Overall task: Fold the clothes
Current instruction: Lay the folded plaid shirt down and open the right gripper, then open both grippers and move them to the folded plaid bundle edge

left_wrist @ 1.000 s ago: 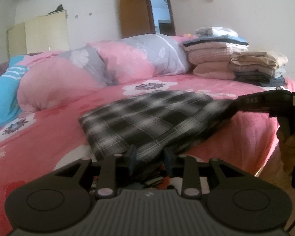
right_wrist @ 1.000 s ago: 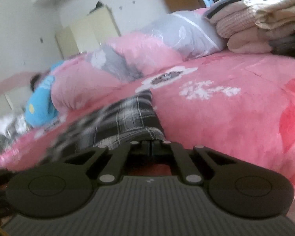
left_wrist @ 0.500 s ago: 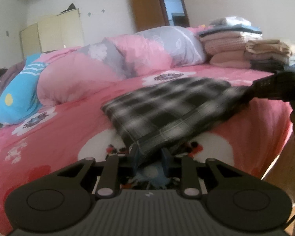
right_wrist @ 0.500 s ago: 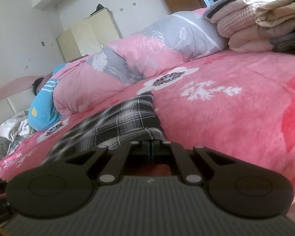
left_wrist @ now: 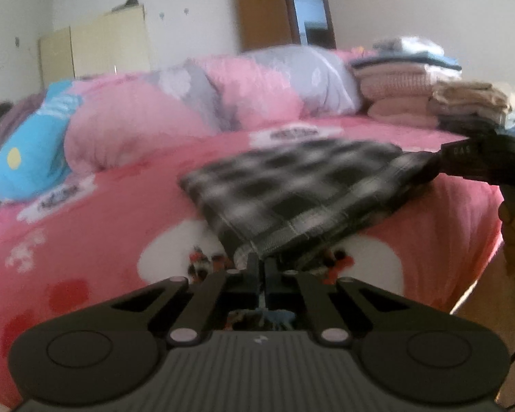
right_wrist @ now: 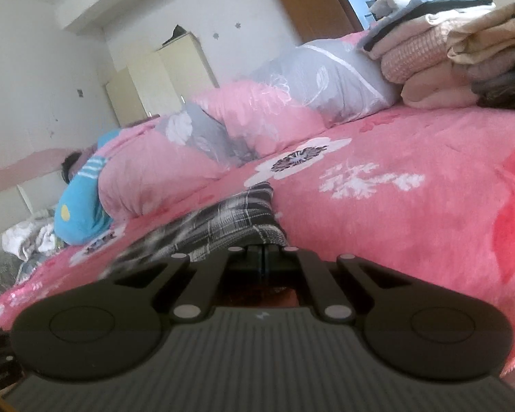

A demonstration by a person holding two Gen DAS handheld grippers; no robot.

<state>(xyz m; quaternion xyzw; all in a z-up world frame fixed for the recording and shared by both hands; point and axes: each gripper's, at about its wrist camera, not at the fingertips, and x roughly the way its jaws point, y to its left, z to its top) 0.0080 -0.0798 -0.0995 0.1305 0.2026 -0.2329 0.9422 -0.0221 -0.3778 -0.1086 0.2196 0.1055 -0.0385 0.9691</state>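
Bedroom, pale walls, brown door (left_wrist: 262, 8) ajar; pink floral bedspread (left_wrist: 103, 233) as work surface. Item one — folded black-and-white plaid garment (left_wrist: 302, 189), lying near the bed's front edge. Left gripper (left_wrist: 261, 267): jaws have just been closing, now pinched together on the garment's near corner. Right gripper (right_wrist: 262, 252): jaws together, clamped on the garment's opposite end. Stack of folded clothes (left_wrist: 425, 92) — far right, beside the pink-and-grey duvet (left_wrist: 223, 96).
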